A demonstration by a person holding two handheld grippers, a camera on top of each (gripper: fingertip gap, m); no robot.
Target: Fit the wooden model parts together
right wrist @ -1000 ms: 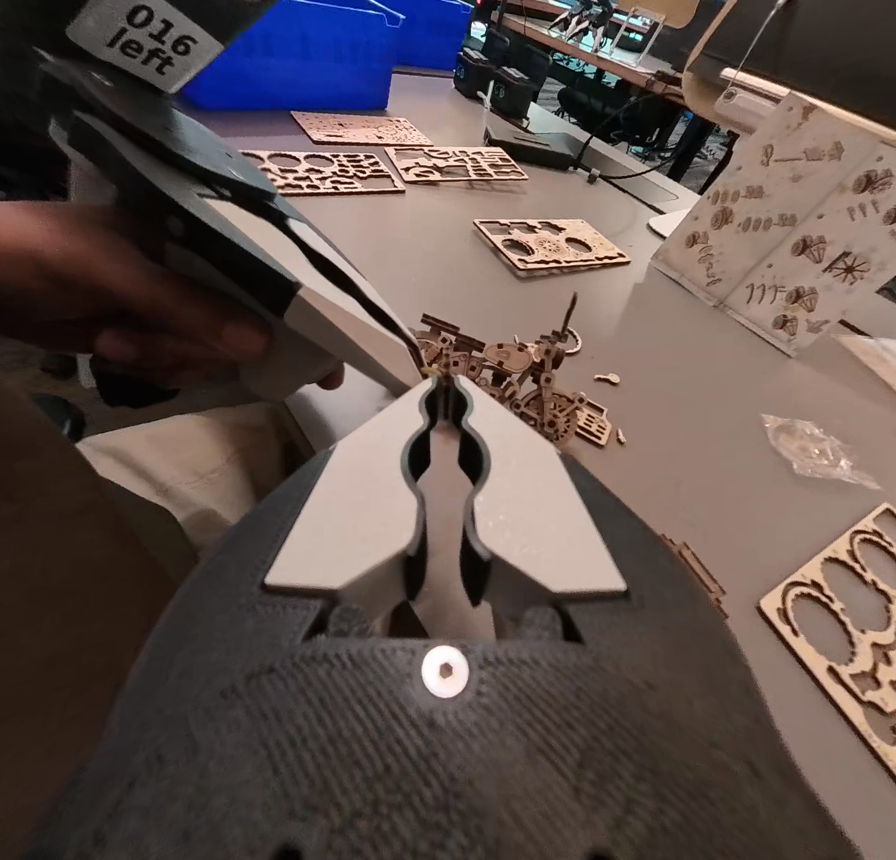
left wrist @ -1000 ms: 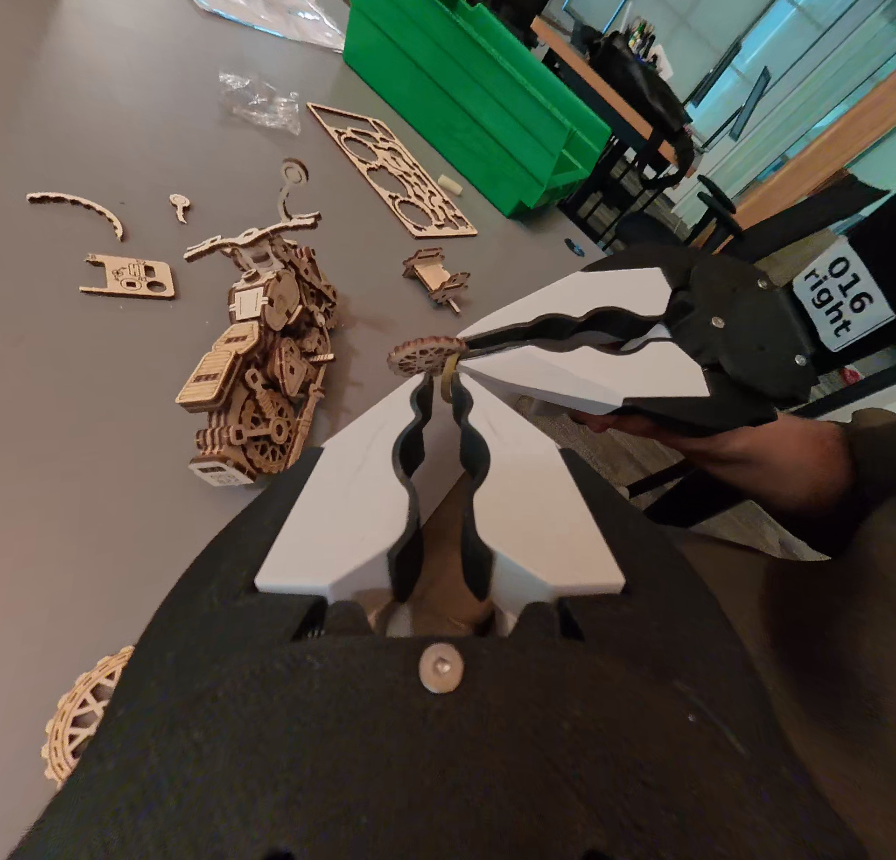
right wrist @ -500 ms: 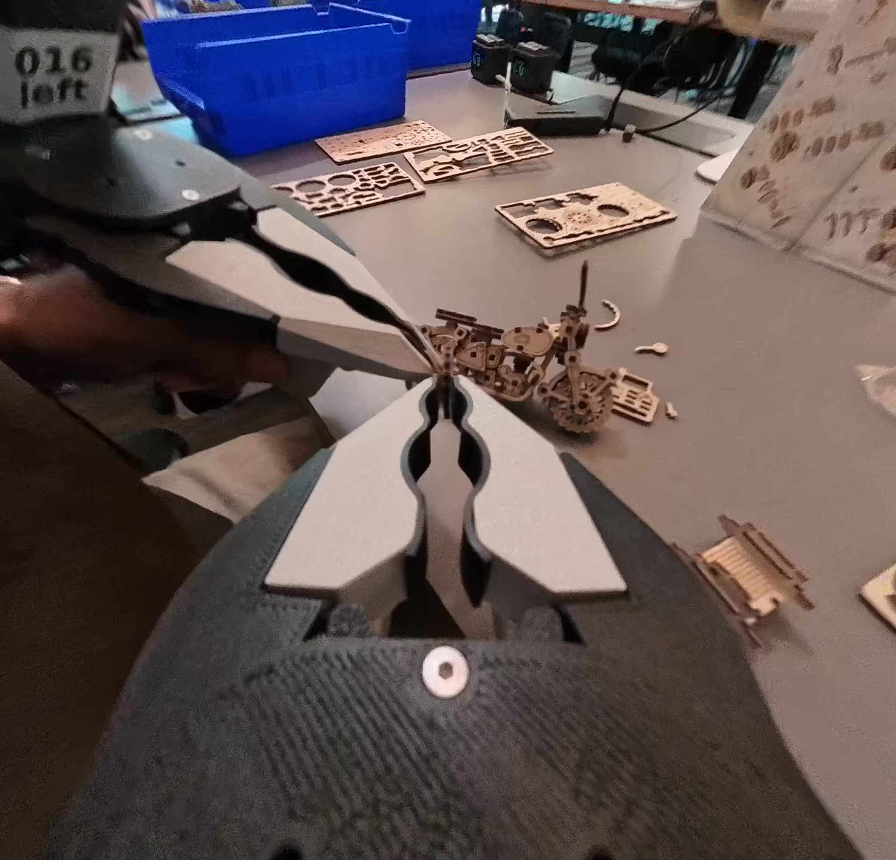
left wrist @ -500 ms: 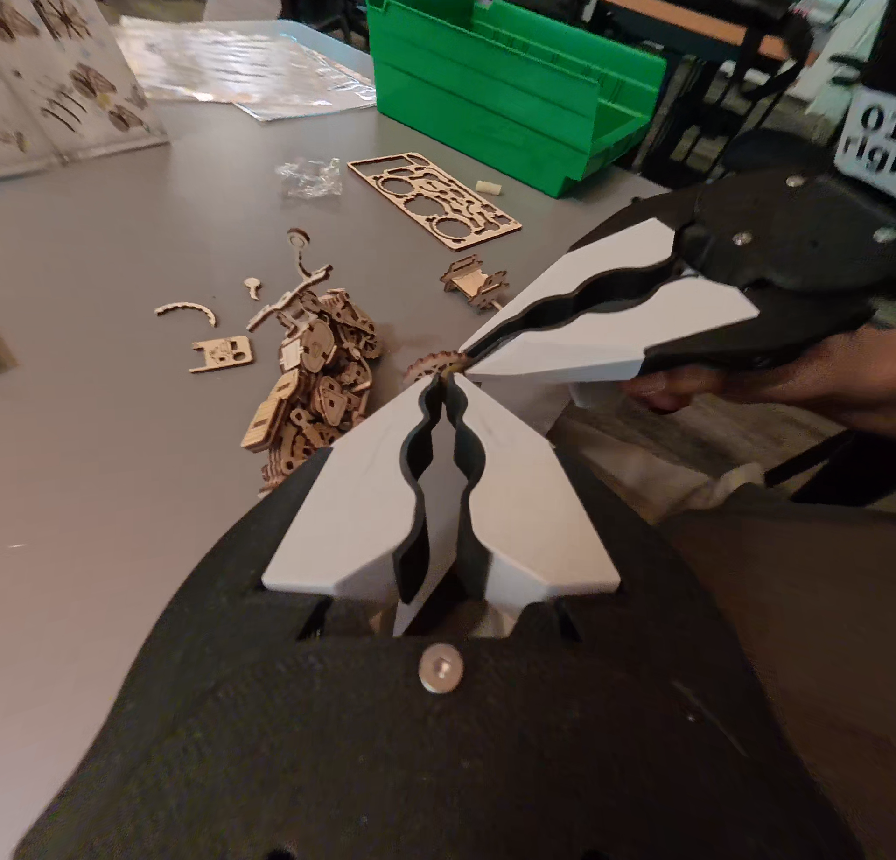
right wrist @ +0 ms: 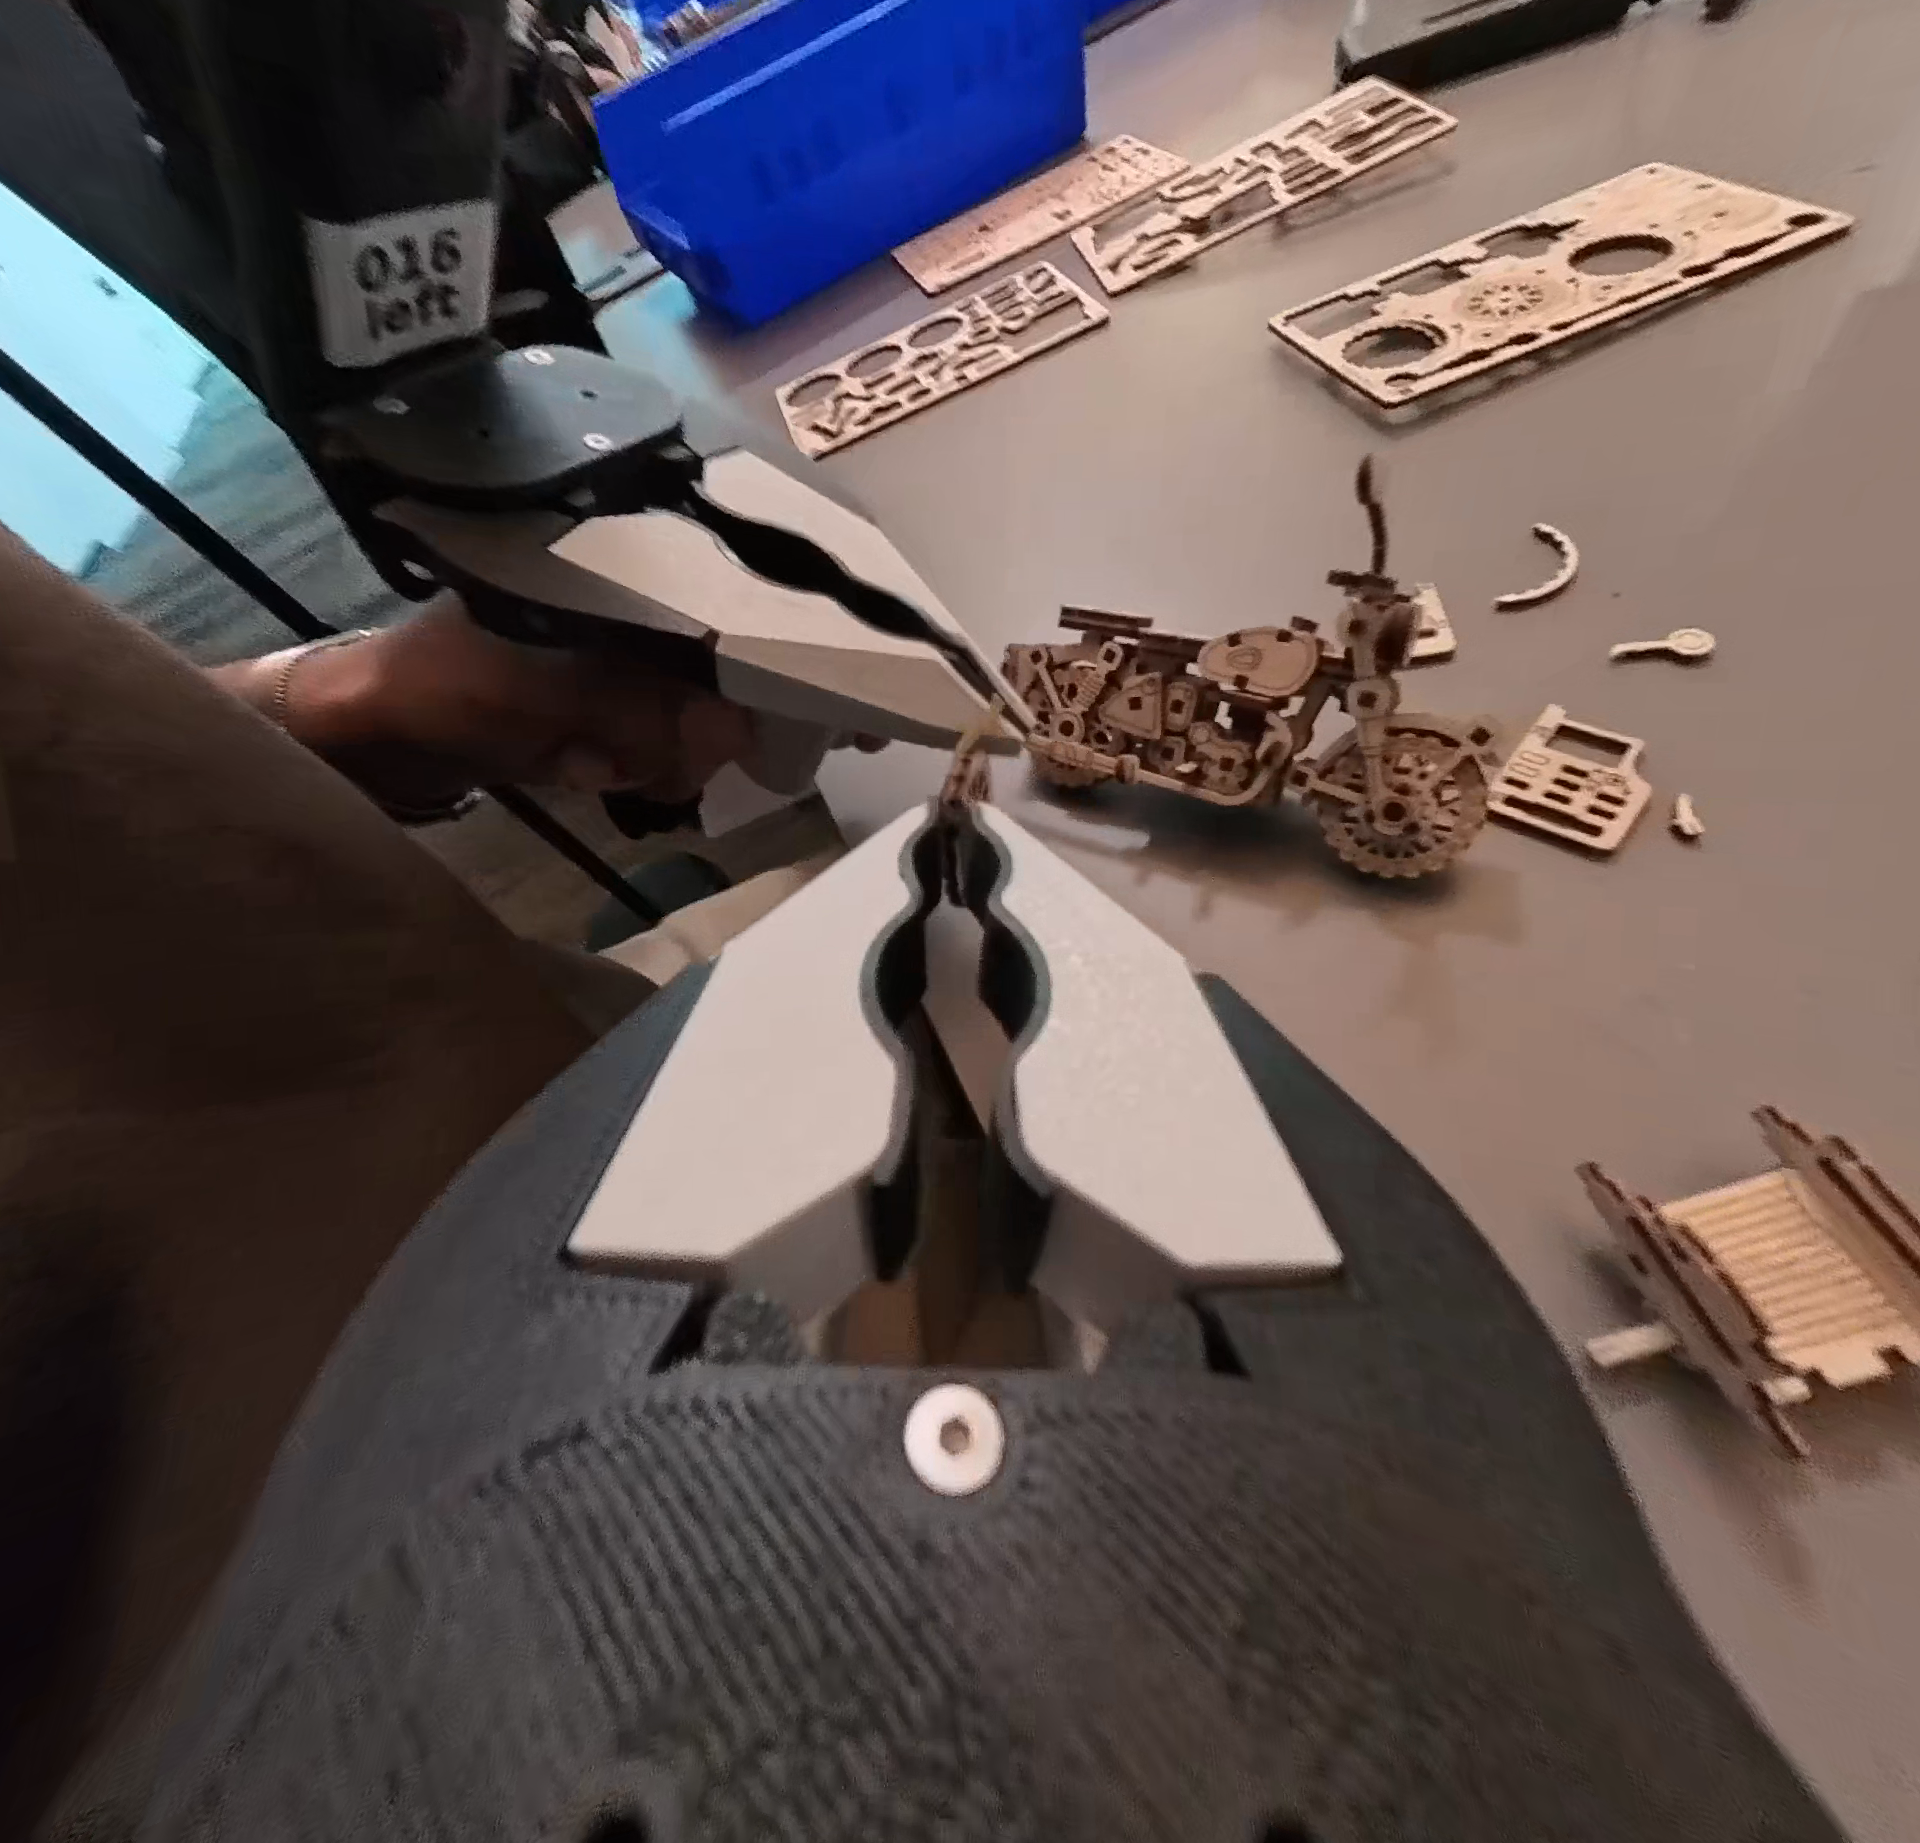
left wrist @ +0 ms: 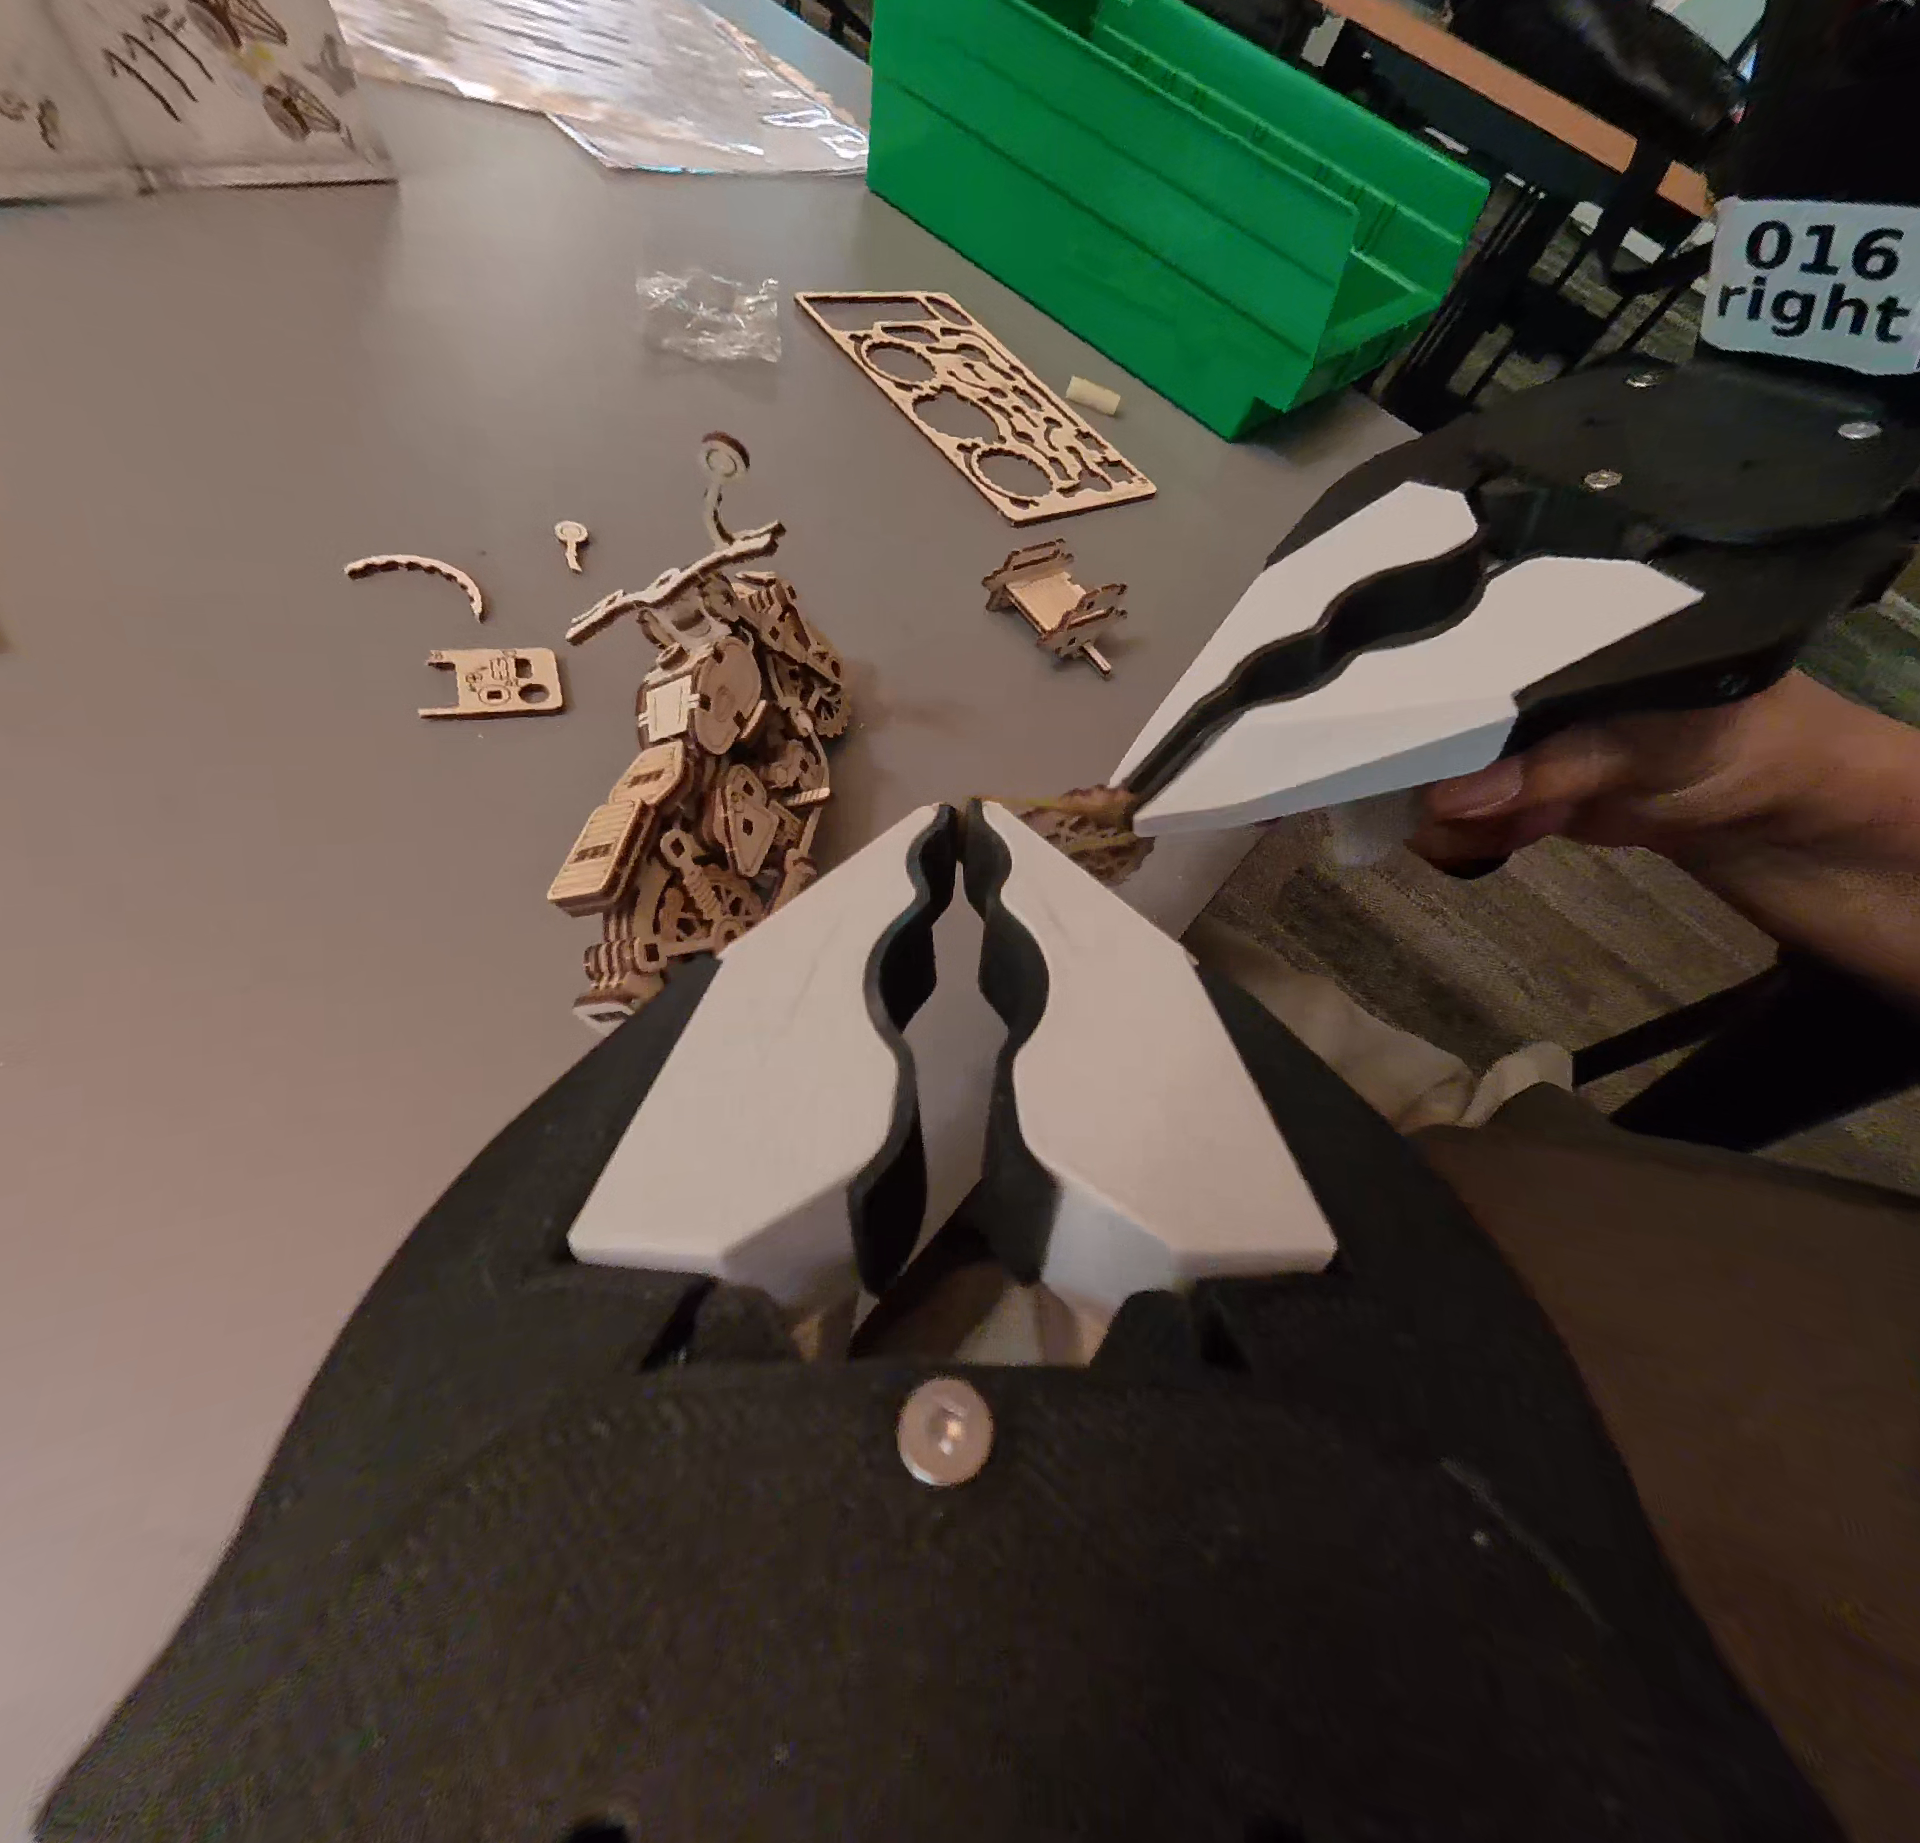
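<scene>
grey table (left wrist: 208, 962) strewn with parts, wooden motorbike (right wrist: 1226, 723) upright, right gripper (right wrist: 958, 825) pinched a gear (left wrist: 1091, 837), left gripper (left wrist: 958, 814) closed, its hold unclear

Motorcycle model (right wrist: 1236, 723) on the table (right wrist: 1558, 962), cut-out sheets (right wrist: 1558, 287) behind it, bins (right wrist: 862, 120) farther back, small ribbed assembly (right wrist: 1756, 1274) nearer right, gripper tips perhaps touching before it

Only writing I can spot: a white sticker (left wrist: 1813, 287) upper right, on the right gripper (left wrist: 1127, 806), and a white tag (right wrist: 400, 281) upper left, on the left gripper (right wrist: 1003, 733). Dark print on both.
</scene>
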